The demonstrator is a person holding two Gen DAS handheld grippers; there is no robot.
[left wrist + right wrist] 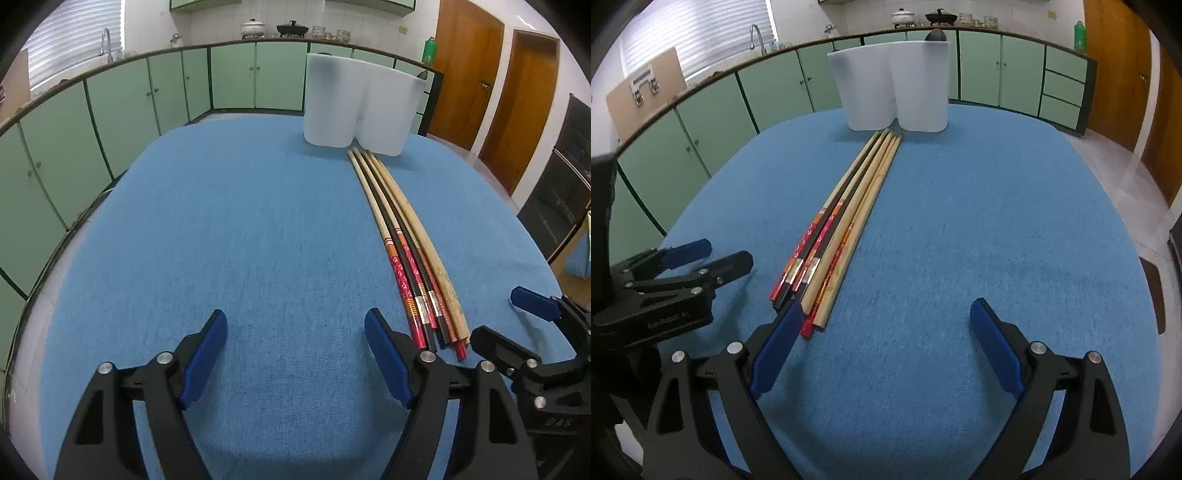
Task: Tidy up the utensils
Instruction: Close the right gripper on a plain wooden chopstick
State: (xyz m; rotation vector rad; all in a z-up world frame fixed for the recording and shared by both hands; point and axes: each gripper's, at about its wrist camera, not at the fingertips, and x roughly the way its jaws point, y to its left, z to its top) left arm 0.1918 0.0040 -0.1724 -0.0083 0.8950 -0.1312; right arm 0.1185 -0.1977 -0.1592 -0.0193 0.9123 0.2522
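Several long chopsticks [404,243], some plain wood and some red and black patterned, lie side by side on the blue tablecloth [240,229]. Their tips point at a white two-compartment holder [360,105] at the far end. They also show in the right wrist view [846,218], with the holder [892,85] behind them. My left gripper [295,354] is open and empty, just left of the chopsticks' near ends. My right gripper [882,343] is open and empty, just right of those ends; its left pad [775,350] is close to them.
Each gripper shows in the other's view: the right one [513,325] and the left one [701,258], flanking the chopsticks. Green kitchen cabinets [147,92] ring the table's far side. Wooden doors [491,85] stand at the right.
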